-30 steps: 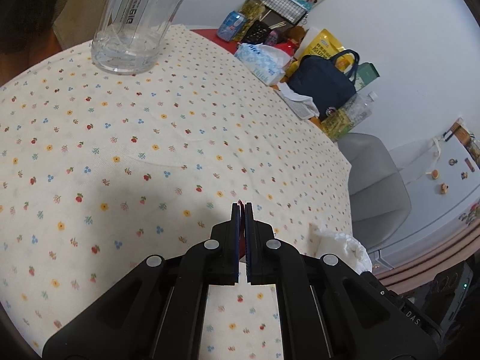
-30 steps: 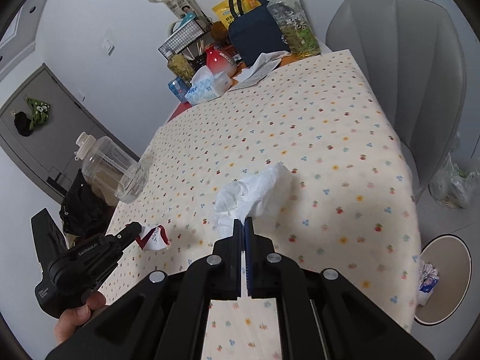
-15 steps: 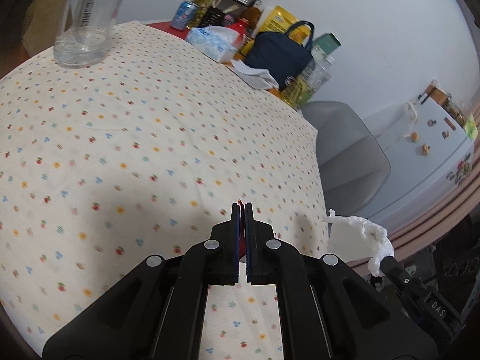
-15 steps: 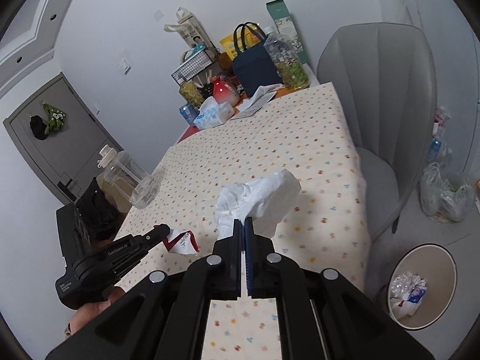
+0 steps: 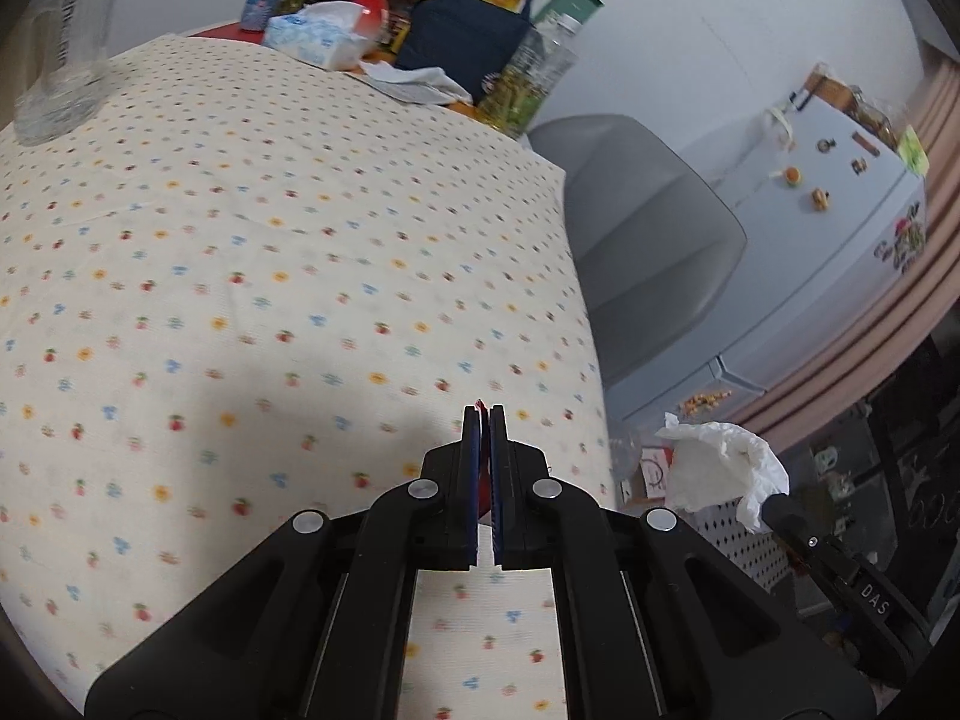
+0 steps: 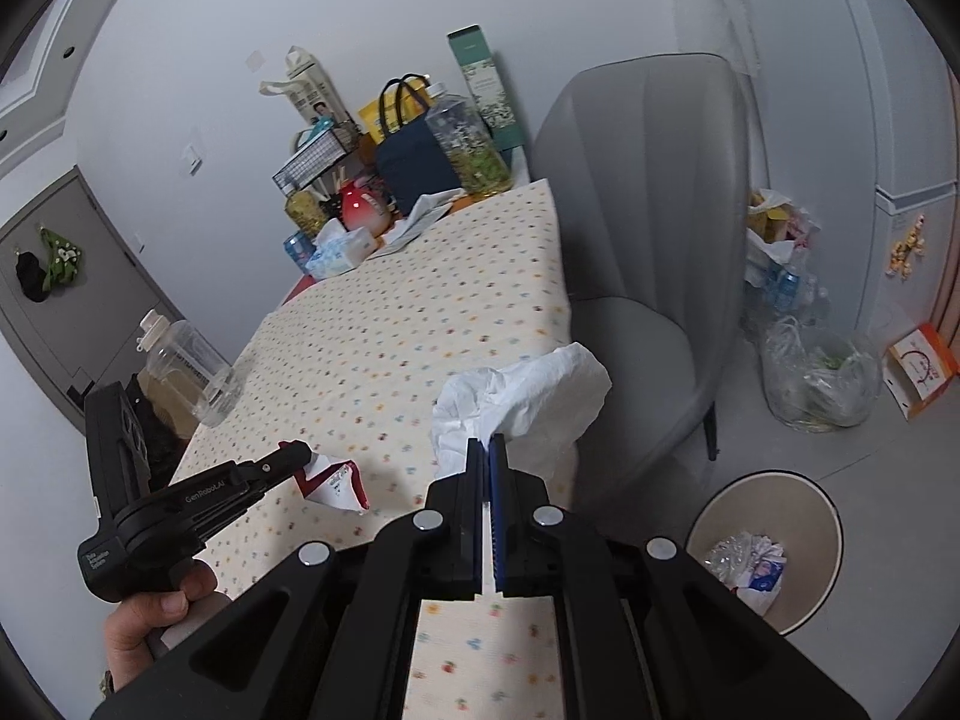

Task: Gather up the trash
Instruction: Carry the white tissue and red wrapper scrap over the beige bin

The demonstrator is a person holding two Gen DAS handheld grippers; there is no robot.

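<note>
My right gripper [image 6: 485, 443] is shut on a crumpled white tissue [image 6: 528, 399], held in the air over the table's right edge. The same tissue [image 5: 717, 468] shows in the left wrist view, right of the table. My left gripper [image 5: 482, 414] is shut on a red and white wrapper [image 6: 333, 483], of which only a red sliver shows between its pads in its own view. The left gripper [image 6: 300, 455] hangs low over the floral tablecloth [image 6: 408, 330]. A round bin [image 6: 774, 513] with trash in it stands on the floor at lower right.
A grey chair [image 6: 648, 252] stands beside the table. A clear jar [image 6: 192, 369] lies at the table's left edge. The far end holds a tissue box [image 6: 339, 252], a navy bag [image 6: 414, 159] and bottles. Plastic bags [image 6: 822, 378] and a fridge [image 5: 828, 222] stand to the right.
Both grippers have travelled to the right along the table with their loads. The bin has come fully into the right wrist view, and the tissue is now past the table edge.
</note>
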